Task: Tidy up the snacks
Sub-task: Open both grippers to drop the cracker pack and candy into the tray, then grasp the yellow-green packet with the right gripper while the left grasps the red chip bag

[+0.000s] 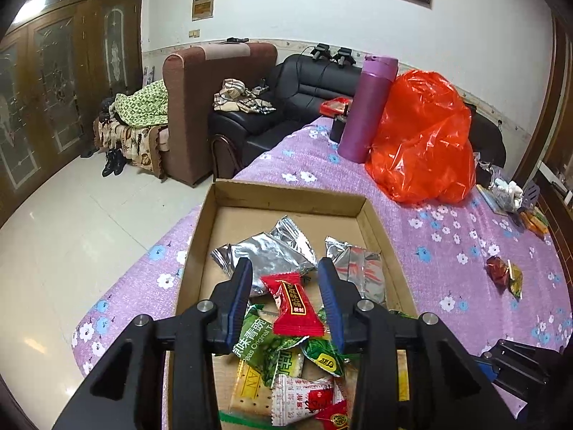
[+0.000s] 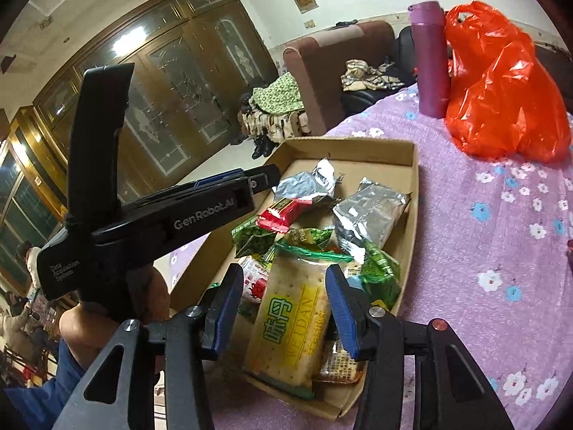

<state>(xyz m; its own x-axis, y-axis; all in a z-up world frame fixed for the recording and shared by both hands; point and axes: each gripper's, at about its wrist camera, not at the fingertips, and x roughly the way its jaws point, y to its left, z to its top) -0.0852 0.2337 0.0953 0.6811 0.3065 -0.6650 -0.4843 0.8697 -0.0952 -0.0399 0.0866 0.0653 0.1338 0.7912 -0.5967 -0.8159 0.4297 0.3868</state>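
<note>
Left gripper [image 1: 284, 277] open over red candy [image 1: 295, 304] in cardboard box [image 1: 286, 193].

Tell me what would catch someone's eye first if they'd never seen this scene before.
Probably the bright orange-red plastic bag at the far side of the purple flowered tablecloth, right beside a tall purple bottle. Nearer, a shallow cardboard box holds a heap of snack packets, with a red candy wrapper between the open fingers of the left gripper. In the right wrist view the right gripper straddles a yellow Weidan cracker pack.
</note>
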